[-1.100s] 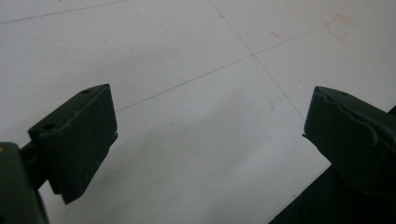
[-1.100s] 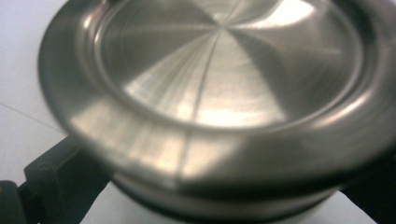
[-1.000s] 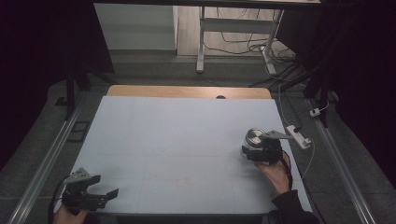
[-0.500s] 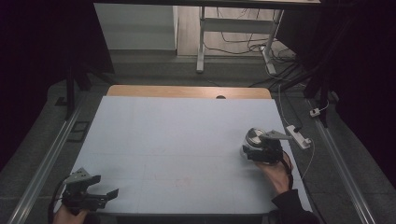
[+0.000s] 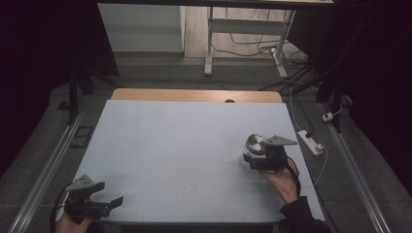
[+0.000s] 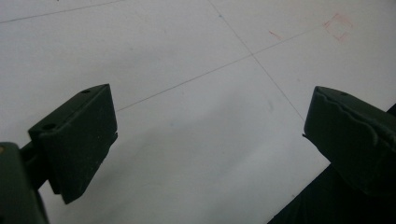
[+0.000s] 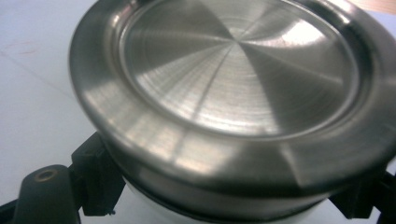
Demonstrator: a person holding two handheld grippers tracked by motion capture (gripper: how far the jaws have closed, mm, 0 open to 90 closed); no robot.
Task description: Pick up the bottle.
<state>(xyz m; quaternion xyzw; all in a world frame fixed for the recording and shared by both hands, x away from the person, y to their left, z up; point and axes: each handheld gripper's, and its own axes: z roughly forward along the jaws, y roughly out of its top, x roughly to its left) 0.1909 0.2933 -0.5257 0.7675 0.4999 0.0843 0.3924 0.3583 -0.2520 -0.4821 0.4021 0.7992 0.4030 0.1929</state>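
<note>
High view: right claw (image 5: 253, 156) at right side of the white desk (image 5: 184, 145), pinching a round jar with a steel lid (image 5: 255, 143), a hand (image 5: 284, 179) behind it. Left claw (image 5: 104, 204) at near-left corner, spread, nothing between.

Right gripper view: brushed concentric rings on the steel lid (image 7: 243, 79), a pale body just under its rim, black jaws pressed on either side below.

Left gripper view: left claw (image 6: 205, 144) over bare desk (image 6: 187, 116), thin pencil lines and a faint red square mark (image 6: 340, 27).
</note>
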